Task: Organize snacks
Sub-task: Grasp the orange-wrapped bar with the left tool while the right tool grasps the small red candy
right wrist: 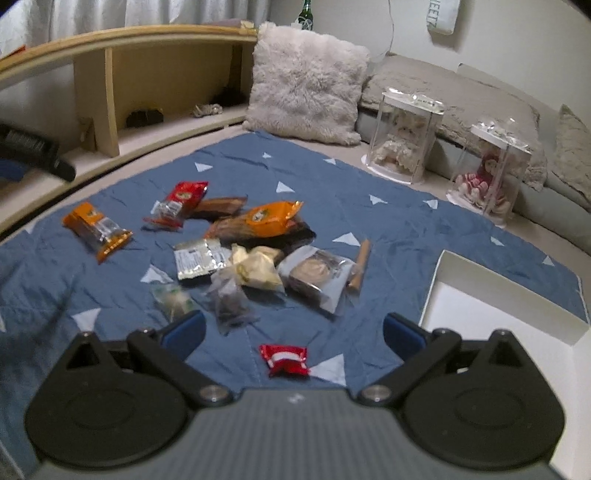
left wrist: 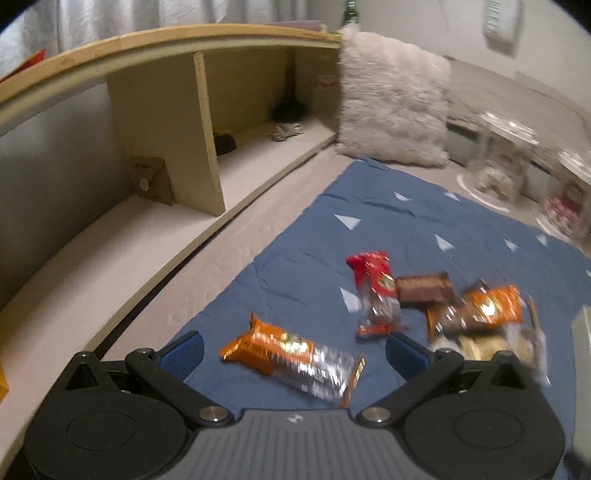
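Note:
Several snack packets lie on a blue cloth (right wrist: pixel 406 229). In the left wrist view my left gripper (left wrist: pixel 295 350) is open, with an orange-and-silver packet (left wrist: pixel 291 356) lying on the cloth between its fingers. A red packet (left wrist: pixel 375 291) and a brown bar (left wrist: pixel 424 290) lie beyond it. In the right wrist view my right gripper (right wrist: pixel 293 332) is open above a small red-and-white packet (right wrist: pixel 284 360). The pile of snacks (right wrist: pixel 255 254) is ahead of it. An open white box (right wrist: pixel 498 310) sits at the right. The left gripper shows at the left edge (right wrist: pixel 33 151).
A wooden shelf unit (right wrist: pixel 129 70) runs along the left. A fluffy cushion (right wrist: pixel 306 81) leans at the back. Two clear display cases (right wrist: pixel 406 136) with dolls stand at the back right, before a grey sofa (right wrist: pixel 461 88). A green bottle (right wrist: pixel 306 14) stands behind.

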A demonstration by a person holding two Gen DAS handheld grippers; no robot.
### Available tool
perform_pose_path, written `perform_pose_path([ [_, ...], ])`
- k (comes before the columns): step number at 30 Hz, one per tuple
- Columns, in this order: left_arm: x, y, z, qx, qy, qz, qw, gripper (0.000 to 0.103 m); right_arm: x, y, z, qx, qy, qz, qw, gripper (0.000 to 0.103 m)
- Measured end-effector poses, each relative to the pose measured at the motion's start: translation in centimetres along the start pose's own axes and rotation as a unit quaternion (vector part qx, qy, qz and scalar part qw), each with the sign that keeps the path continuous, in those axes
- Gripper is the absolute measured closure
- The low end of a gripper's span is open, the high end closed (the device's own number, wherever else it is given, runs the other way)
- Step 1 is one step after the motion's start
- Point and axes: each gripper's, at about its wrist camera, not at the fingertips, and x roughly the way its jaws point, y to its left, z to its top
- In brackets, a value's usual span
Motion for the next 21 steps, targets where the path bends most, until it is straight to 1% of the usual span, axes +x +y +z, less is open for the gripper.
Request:
perform_pose_path([
  [3,2.5,-0.8,0.8,-0.008,0.009,0.026,0.9996,0.0,1.5,0.1,-0.1,-0.005,0.01,0.02,1.0,0.0],
  [5,4.5,-1.4,1.1,-0.005,0.027,0.052,0.9983,0.0,2.2,0.3,-0.2,-0.008,0.016,0.024,1.0,0.0],
  [7,6.3,-2.0,1.1,0.01,0.041,0.083,0.9957,0.0,2.8,0.5,-0.3,-0.017,0.027,0.037,0.999,0.0],
  [10,8.1,-2.6,1.1,0.032,0.05,0.113,0.9918,0.0,4.2,0.3,-0.5,-0.021,0.047,0.058,0.997,0.0],
  [12,9.0,-2.9,1.1,0.039,0.055,0.123,0.9901,0.0,4.9,0.1,-0.5,-0.016,0.063,0.062,0.996,0.007],
  [14,9.8,-3.3,1.0,0.049,0.065,0.13,0.9881,0.0,6.2,-0.6,-0.5,0.005,0.082,0.078,0.994,0.021],
  [16,10.6,-3.9,0.6,0.066,0.079,0.136,0.9853,0.0,7.2,-1.2,-0.4,0.025,0.098,0.081,0.992,0.026],
  [19,11.4,-4.3,-0.4,0.101,0.105,0.143,0.979,0.0,8.3,-1.9,-0.1,0.051,0.113,0.081,0.989,0.03],
  [21,11.2,-4.1,-0.8,0.108,0.106,0.14,0.9785,0.0,9.1,-2.1,0.0,0.062,0.123,0.081,0.987,0.033],
])
